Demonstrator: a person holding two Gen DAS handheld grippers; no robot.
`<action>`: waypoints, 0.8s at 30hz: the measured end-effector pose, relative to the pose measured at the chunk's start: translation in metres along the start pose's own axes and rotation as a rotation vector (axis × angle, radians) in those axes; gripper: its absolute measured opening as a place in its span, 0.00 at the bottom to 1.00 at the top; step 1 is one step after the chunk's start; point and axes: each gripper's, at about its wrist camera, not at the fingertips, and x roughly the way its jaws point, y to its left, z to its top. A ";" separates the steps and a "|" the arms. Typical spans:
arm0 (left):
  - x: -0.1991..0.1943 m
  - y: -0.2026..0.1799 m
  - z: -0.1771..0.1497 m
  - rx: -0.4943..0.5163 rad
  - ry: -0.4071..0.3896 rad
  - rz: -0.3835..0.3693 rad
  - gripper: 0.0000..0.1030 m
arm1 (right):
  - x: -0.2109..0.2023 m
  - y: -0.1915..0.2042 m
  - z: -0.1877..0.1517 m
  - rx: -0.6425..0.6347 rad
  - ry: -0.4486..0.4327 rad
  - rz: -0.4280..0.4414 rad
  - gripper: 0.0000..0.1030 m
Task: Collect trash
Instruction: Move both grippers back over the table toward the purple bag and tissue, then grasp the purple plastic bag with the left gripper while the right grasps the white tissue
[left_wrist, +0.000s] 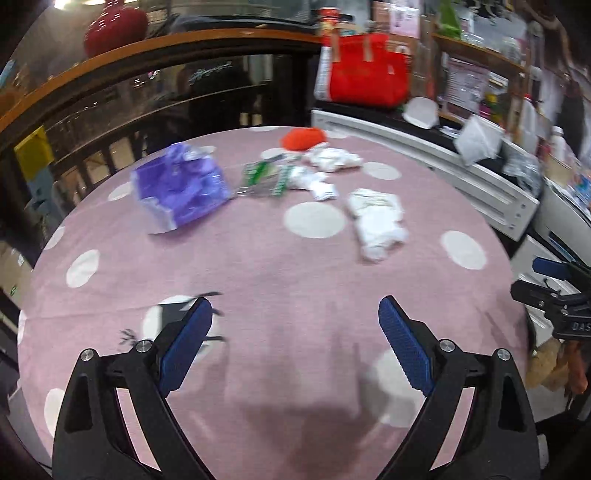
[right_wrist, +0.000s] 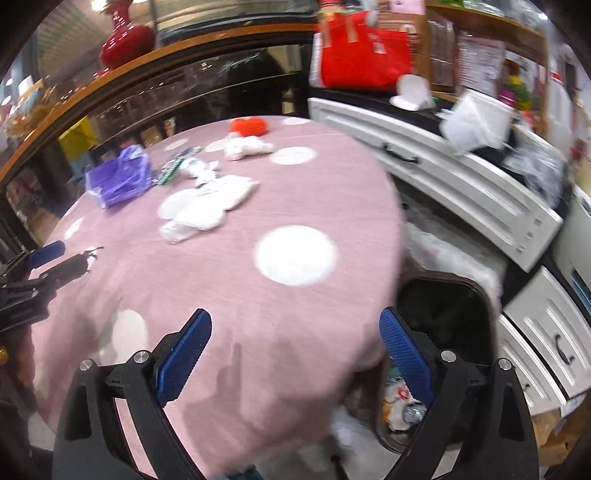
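Left hand-held gripper (left_wrist: 295, 325): released, its two blue ribbed pads spread wide with nothing between them, low in the frame above bare tablecloth.
Right hand-held gripper (right_wrist: 295, 328): also released and holding nothing; its left pad lies over the cloth, its right pad past the table's edge, above the bin.
Table (left_wrist: 258, 288): round, draped in a matte pink cloth with large white dots.
Crumpled tissue (left_wrist: 378, 221): soft, white and wadded; the nearest piece of trash to the left hand-held gripper, up and to the right of centre, well apart from the pads.
Further tissues (left_wrist: 334, 159): smaller white wads, farther back near the frame's middle.
Purple bag (left_wrist: 181, 186): thin, glossy, wrinkled plastic, boxy in outline, in the upper left part of the cloth.
Green wrapper (left_wrist: 264, 177): flat, green-and-white printed packet just right of the purple bag; blur hides its details.
Orange lump (left_wrist: 304, 138): rounded, at the table's far edge; it may be cloth or crumpled plastic.
Bin (right_wrist: 443, 325): dark, with a rounded rim, on the floor at lower right, beside the table; crumpled scraps lie near its base.
Drawers (right_wrist: 461, 192): white, panelled, with dark handles, along the right.
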 end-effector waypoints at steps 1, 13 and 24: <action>0.001 0.008 -0.001 -0.005 0.002 0.019 0.88 | 0.007 0.009 0.006 -0.014 0.011 0.013 0.88; 0.036 0.110 0.033 -0.184 0.013 0.094 0.88 | 0.071 0.074 0.061 -0.107 0.066 0.081 0.88; 0.102 0.152 0.080 -0.219 0.055 0.133 0.88 | 0.126 0.081 0.101 -0.089 0.120 0.044 0.73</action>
